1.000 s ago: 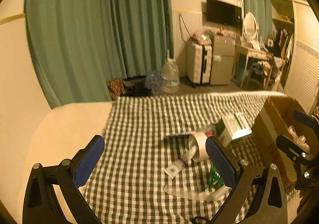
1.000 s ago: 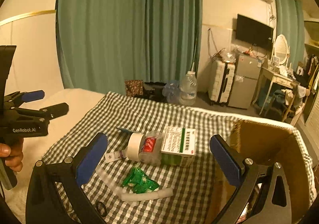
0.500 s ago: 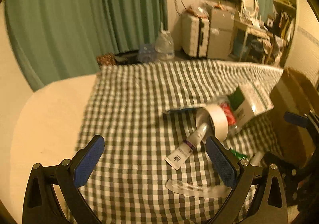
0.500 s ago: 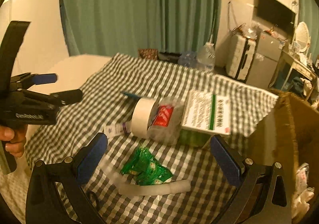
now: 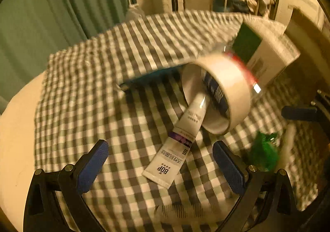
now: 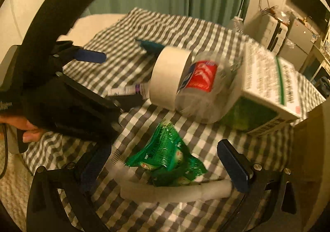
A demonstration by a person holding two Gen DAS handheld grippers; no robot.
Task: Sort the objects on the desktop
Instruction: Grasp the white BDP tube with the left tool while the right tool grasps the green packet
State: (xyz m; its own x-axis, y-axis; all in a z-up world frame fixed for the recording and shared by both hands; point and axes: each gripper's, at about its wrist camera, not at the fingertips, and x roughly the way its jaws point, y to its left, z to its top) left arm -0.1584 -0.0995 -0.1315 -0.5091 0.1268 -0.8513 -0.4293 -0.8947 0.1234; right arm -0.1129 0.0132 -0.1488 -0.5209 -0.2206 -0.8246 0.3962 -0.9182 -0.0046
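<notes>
A soft white tube (image 5: 177, 147), its capped end tucked inside a roll of tape (image 5: 218, 95), lies on the checked cloth (image 5: 92, 91) between the wide-apart pads of the left gripper (image 5: 160, 161). The right gripper (image 6: 165, 161), also spread, straddles a crinkly green packet (image 6: 165, 153). Pulling the tube could likely drag the tape and topple the clear bottle (image 6: 202, 91) against it.

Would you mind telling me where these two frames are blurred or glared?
Left wrist view: warm dim light, motion smear on the tape roll and box, glare near the bottle label. Right wrist view: the box and bottle are smeared; the green packet is sharper.
</notes>
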